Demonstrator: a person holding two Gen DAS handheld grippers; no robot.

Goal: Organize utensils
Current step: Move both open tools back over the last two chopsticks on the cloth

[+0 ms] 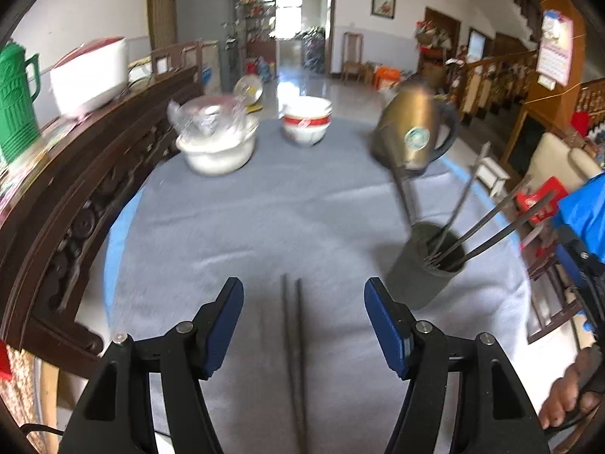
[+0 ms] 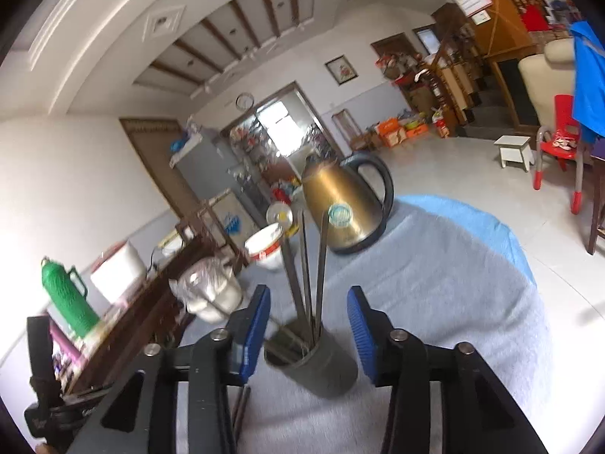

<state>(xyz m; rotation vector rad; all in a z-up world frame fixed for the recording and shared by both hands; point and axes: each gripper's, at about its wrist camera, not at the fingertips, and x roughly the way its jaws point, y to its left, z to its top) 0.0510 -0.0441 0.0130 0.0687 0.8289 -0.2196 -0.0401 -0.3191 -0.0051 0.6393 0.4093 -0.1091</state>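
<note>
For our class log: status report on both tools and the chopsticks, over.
Left tool open over two loose chopsticks on the cloth. Right tool open around the holder, several chopsticks inside. Nothing in the way.

Blue pads, grey cloth, dark grey holder, gold kettle, red-banded white bowl, green flask.
</note>
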